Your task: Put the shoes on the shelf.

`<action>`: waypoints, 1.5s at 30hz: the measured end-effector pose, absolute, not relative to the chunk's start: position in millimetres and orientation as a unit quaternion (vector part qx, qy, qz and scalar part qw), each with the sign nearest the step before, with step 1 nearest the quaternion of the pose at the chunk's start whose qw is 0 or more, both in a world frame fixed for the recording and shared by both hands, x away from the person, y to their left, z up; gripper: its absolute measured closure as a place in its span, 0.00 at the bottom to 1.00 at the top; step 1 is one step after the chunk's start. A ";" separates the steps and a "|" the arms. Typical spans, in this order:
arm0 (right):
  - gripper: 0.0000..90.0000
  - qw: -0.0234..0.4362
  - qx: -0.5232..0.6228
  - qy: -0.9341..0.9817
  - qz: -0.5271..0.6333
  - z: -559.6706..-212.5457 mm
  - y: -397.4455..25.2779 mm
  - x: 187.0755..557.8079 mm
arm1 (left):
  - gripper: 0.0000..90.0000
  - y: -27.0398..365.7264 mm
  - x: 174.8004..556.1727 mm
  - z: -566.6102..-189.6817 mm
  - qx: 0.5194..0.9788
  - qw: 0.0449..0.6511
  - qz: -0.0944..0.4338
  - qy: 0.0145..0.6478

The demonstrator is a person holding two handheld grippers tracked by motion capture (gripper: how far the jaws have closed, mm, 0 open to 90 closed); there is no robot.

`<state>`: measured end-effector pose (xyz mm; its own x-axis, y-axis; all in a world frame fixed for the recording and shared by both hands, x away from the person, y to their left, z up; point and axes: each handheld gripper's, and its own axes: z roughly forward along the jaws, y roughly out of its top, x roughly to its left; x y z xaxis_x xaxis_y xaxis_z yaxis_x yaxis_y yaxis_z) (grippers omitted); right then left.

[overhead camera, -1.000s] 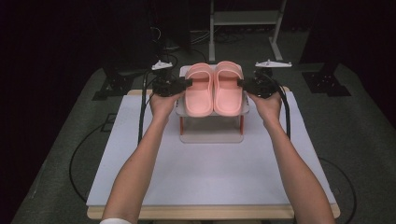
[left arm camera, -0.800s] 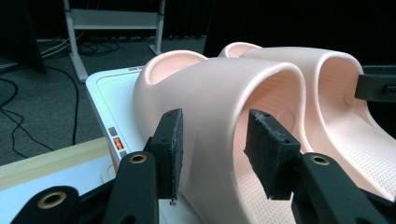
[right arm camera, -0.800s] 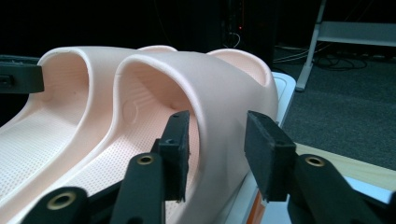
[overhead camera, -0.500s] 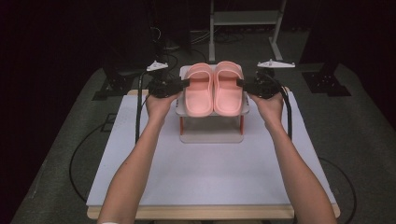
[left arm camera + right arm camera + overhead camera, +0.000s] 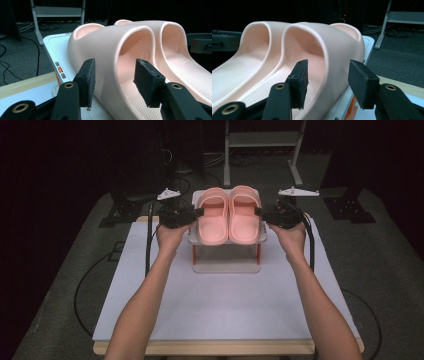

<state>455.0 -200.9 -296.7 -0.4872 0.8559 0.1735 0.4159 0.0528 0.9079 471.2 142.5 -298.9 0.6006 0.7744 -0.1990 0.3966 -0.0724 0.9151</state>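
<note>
Slippers of soft pink foam, ribbed inside, sit paired atop a small white rack (image 5: 227,265). Left gripper (image 5: 113,82) gapes wide around the left slipper (image 5: 212,217)'s outer edge; right gripper (image 5: 328,82) likewise straddles the right slipper (image 5: 244,215).

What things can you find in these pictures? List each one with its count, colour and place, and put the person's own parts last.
slippers: two, pink, side by side on top of the rack.
rack: one, white with orange legs, at the far middle of the table.
table: one, white top with a wooden edge, in the middle of the dark floor.
stand: one, grey metal, on the floor beyond the table.
left gripper: one, black, open around the outer side of the left slipper.
right gripper: one, black, open around the outer side of the right slipper.
forearms: two, bare, reaching in from the bottom.
</note>
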 end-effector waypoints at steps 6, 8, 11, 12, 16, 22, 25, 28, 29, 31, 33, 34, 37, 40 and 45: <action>0.54 0.213 0.456 0.695 0.513 -296.3 -201.3 453.6 | 0.56 141.3 469.2 -298.2 0.714 0.541 0.176 0.407; 0.54 0.211 0.455 0.696 0.513 -296.3 -201.4 453.0 | 0.55 141.1 468.2 -298.2 0.714 0.543 0.176 0.406; 0.52 0.210 0.454 0.695 0.517 -296.0 -202.3 451.9 | 0.55 141.2 466.0 -298.9 0.714 0.545 0.175 0.404; 0.51 0.211 0.452 0.693 0.521 -296.3 -203.1 451.2 | 0.55 141.4 465.6 -299.4 0.715 0.545 0.174 0.402; 0.49 0.205 0.452 0.691 0.526 -298.4 -204.9 449.7 | 0.55 142.6 462.9 -301.1 0.715 0.546 0.174 0.401; 0.47 0.197 0.450 0.693 0.528 -300.2 -207.6 446.7 | 0.55 144.3 459.1 -301.8 0.712 0.551 0.174 0.399; 0.46 0.196 0.447 0.693 0.531 -300.1 -209.3 445.0 | 0.55 144.7 457.5 -302.4 0.715 0.550 0.176 0.394; 0.44 0.195 0.449 0.692 0.530 -301.6 -211.8 443.9 | 0.54 145.1 455.3 -301.6 0.715 0.552 0.177 0.392; 0.44 0.191 0.450 0.693 0.530 -302.1 -212.7 443.8 | 0.54 145.3 454.4 -301.1 0.715 0.552 0.177 0.390; 0.44 0.191 0.450 0.692 0.531 -303.1 -214.4 442.3 | 0.53 145.4 452.9 -300.9 0.716 0.553 0.176 0.389; 0.43 0.193 0.447 0.692 0.533 -303.9 -215.2 441.3 | 0.52 145.5 451.1 -301.4 0.715 0.554 0.176 0.388; 0.43 0.192 0.447 0.693 0.531 -304.1 -215.6 440.5 | 0.52 145.5 450.2 -301.8 0.714 0.555 0.177 0.387; 0.42 0.191 0.447 0.693 0.532 -304.3 -216.8 438.8 | 0.51 146.1 448.7 -302.6 0.714 0.556 0.177 0.386; 0.40 0.192 0.447 0.693 0.532 -303.7 -217.9 436.9 | 0.49 147.4 447.3 -303.2 0.713 0.559 0.175 0.387; 0.39 0.197 0.442 0.695 0.532 -303.4 -217.6 433.8 | 0.48 147.8 444.5 -303.5 0.712 0.560 0.175 0.385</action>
